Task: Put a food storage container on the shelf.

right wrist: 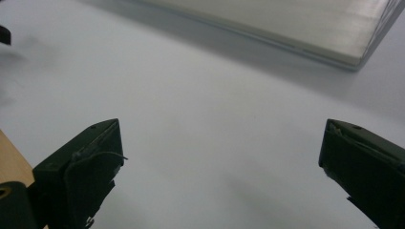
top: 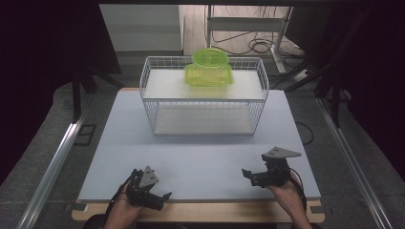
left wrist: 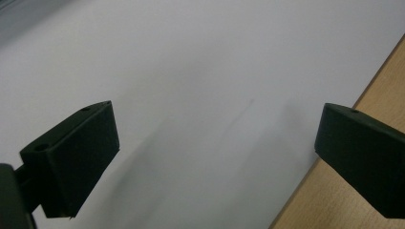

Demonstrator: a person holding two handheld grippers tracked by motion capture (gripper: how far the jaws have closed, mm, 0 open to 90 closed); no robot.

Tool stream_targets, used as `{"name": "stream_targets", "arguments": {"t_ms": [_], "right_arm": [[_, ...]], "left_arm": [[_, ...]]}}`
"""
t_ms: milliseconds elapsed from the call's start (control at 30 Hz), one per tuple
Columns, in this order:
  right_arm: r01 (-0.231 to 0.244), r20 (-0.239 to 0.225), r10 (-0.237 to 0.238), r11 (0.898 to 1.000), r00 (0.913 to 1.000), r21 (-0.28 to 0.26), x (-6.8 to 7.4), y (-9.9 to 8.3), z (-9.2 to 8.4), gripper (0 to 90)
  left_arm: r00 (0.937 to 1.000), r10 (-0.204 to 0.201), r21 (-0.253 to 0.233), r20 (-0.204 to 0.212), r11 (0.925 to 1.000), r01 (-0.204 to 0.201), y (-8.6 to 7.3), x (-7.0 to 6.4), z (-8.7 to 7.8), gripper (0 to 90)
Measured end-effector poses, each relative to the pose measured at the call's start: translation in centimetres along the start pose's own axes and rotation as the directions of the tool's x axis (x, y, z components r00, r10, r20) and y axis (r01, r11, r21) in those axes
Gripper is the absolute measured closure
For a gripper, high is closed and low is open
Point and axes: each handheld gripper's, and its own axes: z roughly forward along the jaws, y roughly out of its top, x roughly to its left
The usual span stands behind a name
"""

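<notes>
A white wire basket [top: 204, 97] with two shelves stands at the far middle of the pale mat [top: 200, 152]. On its top shelf sits a translucent lime-green container [top: 208, 75] with a round green lid or bowl [top: 210, 57] on top of it. My left gripper [top: 160, 198] rests near the mat's front edge at the left, open, with nothing between its jaws [left wrist: 210, 157]. My right gripper [top: 249, 175] is held at the front right, open and empty [right wrist: 219, 162], with the basket's lower shelf [right wrist: 296, 28] ahead of it.
The mat lies on a wooden table whose edge [top: 200, 212] shows at the front. Metal rails [top: 52, 167] run along both sides on the floor. Cables and a table frame [top: 258, 28] lie beyond the basket. Open mat separates the grippers from the basket.
</notes>
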Motion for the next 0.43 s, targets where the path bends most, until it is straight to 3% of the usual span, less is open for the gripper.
{"name": "stream_targets", "arguments": {"t_ms": [433], "right_arm": [[-0.002, 0.030, -0.001, 0.993, 0.9996, 0.114, 0.2, -2.9, 1.2, 0.3]], "left_arm": [[1.0000, -0.004, 0.021, 0.004, 0.9998, 0.004, -0.1, 0.0, 0.3, 0.7]]}}
